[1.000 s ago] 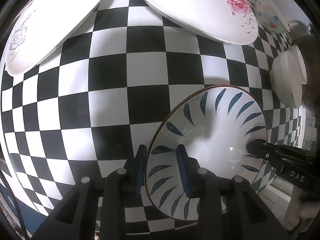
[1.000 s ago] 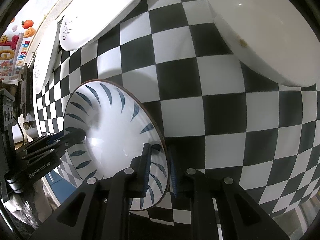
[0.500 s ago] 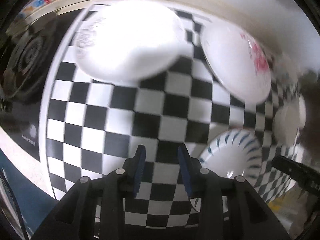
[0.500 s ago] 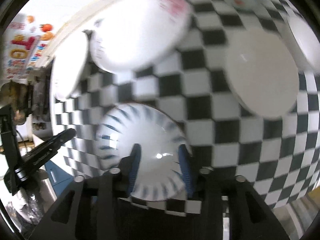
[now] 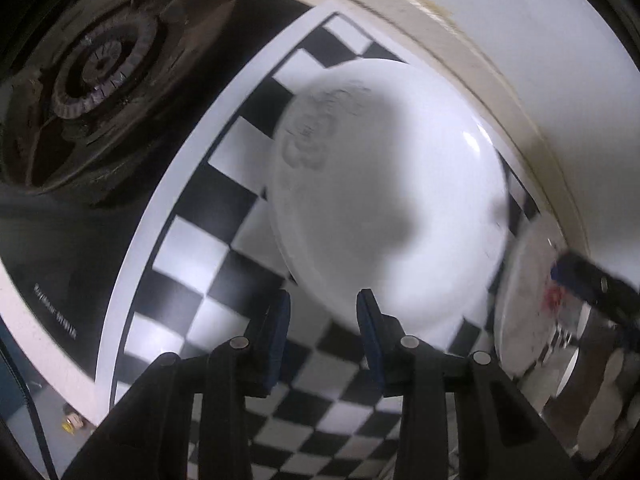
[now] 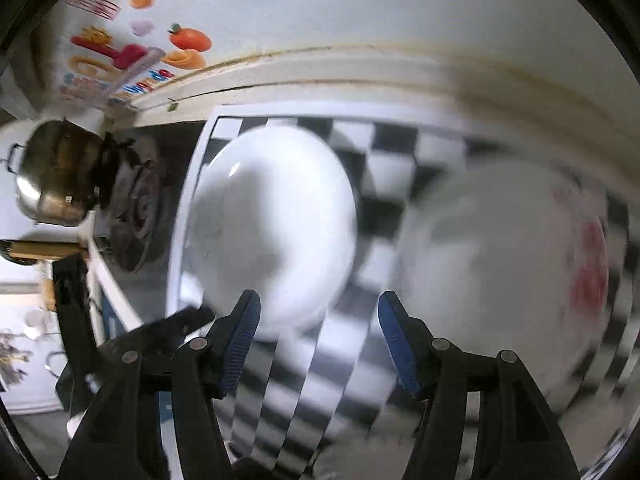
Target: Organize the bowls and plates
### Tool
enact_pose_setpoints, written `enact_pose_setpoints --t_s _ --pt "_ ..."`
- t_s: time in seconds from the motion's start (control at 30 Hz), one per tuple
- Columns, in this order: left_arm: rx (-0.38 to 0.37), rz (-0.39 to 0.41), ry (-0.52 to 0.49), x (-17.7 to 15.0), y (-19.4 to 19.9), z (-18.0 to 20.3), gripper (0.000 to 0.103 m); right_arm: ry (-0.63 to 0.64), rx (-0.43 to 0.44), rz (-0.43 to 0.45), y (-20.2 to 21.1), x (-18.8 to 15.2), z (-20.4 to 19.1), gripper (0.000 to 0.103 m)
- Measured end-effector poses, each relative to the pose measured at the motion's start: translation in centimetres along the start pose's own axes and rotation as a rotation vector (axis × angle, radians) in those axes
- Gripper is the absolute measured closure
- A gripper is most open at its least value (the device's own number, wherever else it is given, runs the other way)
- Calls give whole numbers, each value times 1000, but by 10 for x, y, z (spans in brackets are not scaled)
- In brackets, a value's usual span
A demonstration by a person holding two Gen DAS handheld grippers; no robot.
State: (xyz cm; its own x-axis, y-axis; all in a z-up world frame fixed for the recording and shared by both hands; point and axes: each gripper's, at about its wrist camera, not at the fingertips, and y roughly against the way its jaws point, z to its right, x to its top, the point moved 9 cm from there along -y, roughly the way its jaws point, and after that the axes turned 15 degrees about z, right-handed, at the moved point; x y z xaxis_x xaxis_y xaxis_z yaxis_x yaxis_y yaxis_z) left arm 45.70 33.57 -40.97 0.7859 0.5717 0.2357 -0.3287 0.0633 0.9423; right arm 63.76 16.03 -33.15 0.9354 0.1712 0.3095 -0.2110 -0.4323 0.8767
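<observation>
A white plate with a faint grey flower [image 5: 384, 196] lies on the checkered mat [image 5: 192, 248]; it also shows in the right wrist view [image 6: 272, 220]. My left gripper [image 5: 322, 312] is open and empty, just in front of this plate's near rim. A white plate with pink flowers [image 6: 508, 264] lies to its right, blurred; its edge shows in the left wrist view [image 5: 528, 300]. My right gripper [image 6: 318, 320] is open and empty, above the mat between the two plates. The right gripper's tip [image 5: 592, 284] shows over the pink-flowered plate.
A gas burner [image 5: 100, 68] on a black hob lies left of the mat. A steel pot [image 6: 56, 180] stands at far left. The white wall with stickers [image 6: 132, 52] runs behind the counter edge. The left gripper [image 6: 168, 332] shows low at left.
Both grippers let go of the blue-leaf bowl and swung up and left toward the back plates. The bowl is out of view. The right jaws have opened wider.
</observation>
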Motion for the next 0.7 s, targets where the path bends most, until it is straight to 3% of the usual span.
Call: enact_pose_setpoints --t_s 0.2,0.47,0.53,0.7 --pt "7 -39 49 -1 -22 -14 71 49 -48 -90 -69 45 -2 39" --pt "-14 -31 24 -11 -29 -10 71 7 -24 -198 -117 53 13 44" --pt "-18 -24 10 -14 -31 -7 72 -1 8 -202 -118 54 10 63" --pt "4 12 -44 -25 -31 -2 72 59 -31 -213 -121 50 11 78"
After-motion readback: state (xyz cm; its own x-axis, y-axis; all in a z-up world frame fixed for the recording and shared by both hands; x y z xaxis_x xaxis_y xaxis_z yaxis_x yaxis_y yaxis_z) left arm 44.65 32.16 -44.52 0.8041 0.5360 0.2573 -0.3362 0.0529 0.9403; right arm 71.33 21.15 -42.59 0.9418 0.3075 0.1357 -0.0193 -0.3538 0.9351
